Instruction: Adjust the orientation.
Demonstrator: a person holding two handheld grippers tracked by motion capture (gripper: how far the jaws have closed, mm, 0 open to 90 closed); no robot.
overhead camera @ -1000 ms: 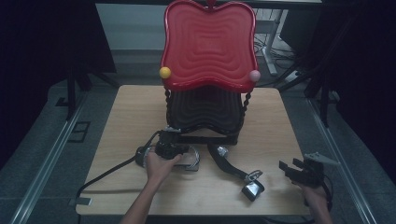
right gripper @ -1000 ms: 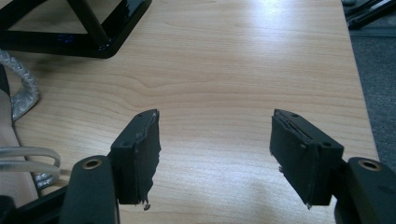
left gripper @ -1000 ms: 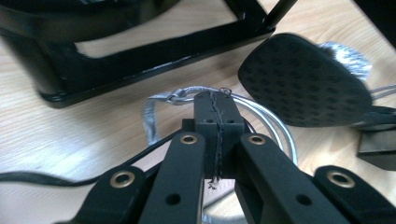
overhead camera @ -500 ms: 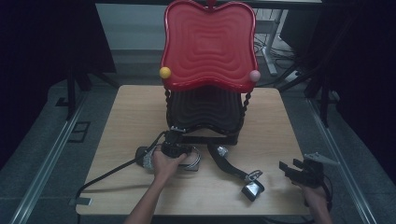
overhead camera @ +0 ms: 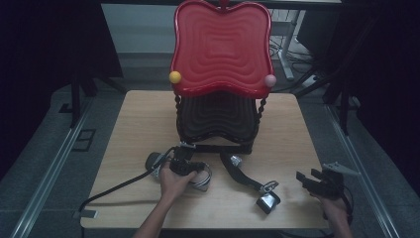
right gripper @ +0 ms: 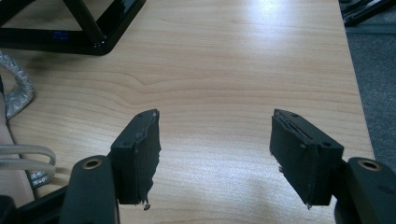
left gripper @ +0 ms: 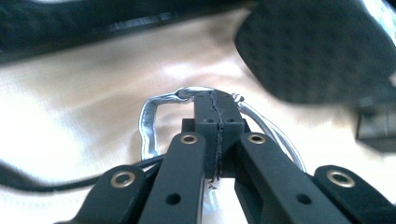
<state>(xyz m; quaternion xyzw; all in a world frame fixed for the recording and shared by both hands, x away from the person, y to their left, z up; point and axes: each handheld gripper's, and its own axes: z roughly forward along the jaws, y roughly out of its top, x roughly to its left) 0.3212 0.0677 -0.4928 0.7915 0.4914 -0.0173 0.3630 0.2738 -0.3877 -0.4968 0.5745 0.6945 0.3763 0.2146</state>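
A red wavy seat point(overhead camera: 221, 47) stands on a black base point(overhead camera: 218, 119) at the back of the wooden table point(overhead camera: 143, 114). A black strap point(overhead camera: 242, 173) with a buckle point(overhead camera: 267, 201) trails from the base toward the front. My left gripper point(overhead camera: 190, 168), held in a hand in front of the base, is shut; in the left gripper view its jaws point(left gripper: 215, 100) pinch a silver metal loop point(left gripper: 148, 121) at their tips. That loop point(overhead camera: 203, 181) lies just right of the hand. My right gripper point(overhead camera: 307, 179) hovers open at the front right corner, nothing between its fingers point(right gripper: 140, 149).
A yellow ball point(overhead camera: 175, 77) and a pink ball point(overhead camera: 270, 80) sit at the seat's lower corners. The left gripper's cable point(overhead camera: 114, 191) runs across the table to the front left edge. In the right gripper view the black frame point(right gripper: 93, 37) lies ahead, and white cables point(right gripper: 23, 156) at the left.
The left hand and its gripper have sunk a little toward the table and the front edge. The right hand has kept still.
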